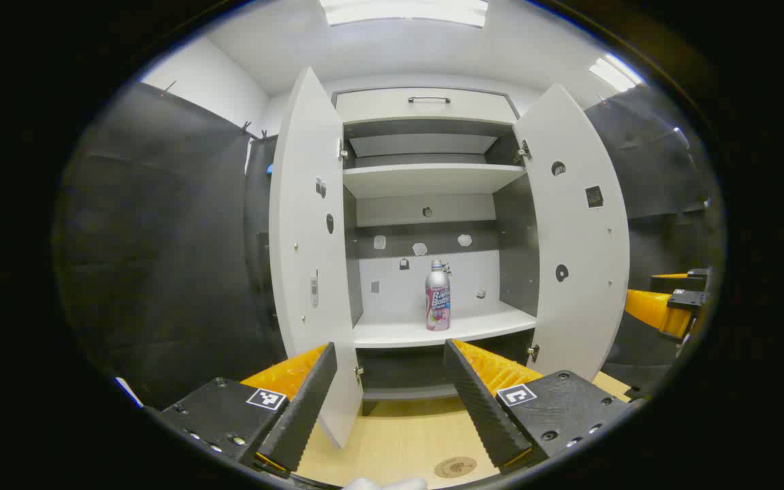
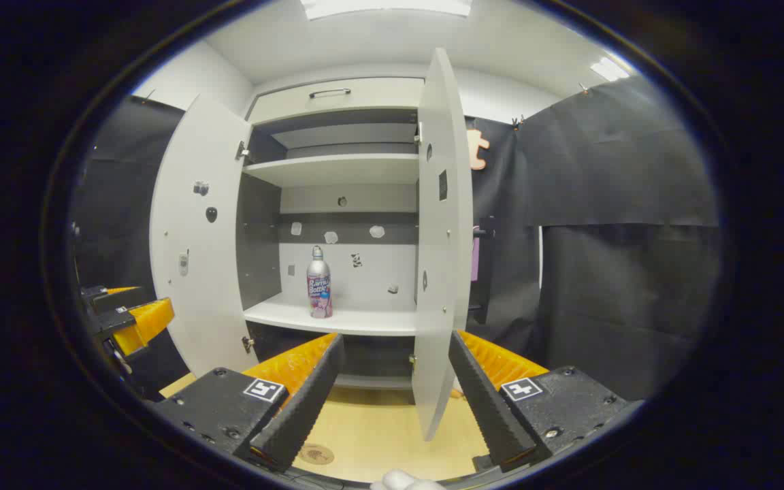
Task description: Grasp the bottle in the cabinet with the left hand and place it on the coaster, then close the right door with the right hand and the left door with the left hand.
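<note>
Standing upright on the lower shelf (image 1: 433,332) of the open cabinet (image 1: 426,105) is one bottle (image 1: 437,295), alone there and touching nothing but the board under it; in the right gripper view the same bottle (image 2: 319,290) is sitting toward the left of that shelf (image 2: 337,320). Two doors are hanging wide open: the left door (image 1: 307,231) and the right door (image 1: 579,231), each swung out toward the camera. In the right gripper view the right door (image 2: 441,231) is showing nearly edge-on, and the left door (image 2: 194,231) is lying flat to the view. Two shelves are visible inside, the upper one (image 1: 429,178) bare, and one drawer front with a single handle (image 1: 429,99) is sitting above them.

One round coaster (image 1: 455,467) is lying on the wooden tabletop (image 1: 399,435) in front of the cabinet, well apart from the bottle; it is also showing low in the right gripper view (image 2: 316,453).

The left gripper (image 1: 392,401) is hovering before the cabinet with its two fingers spread apart, holding nothing. The right gripper (image 2: 395,401) is likewise gaping wide, its fingers straddling the edge of the right door without touching it.
</note>
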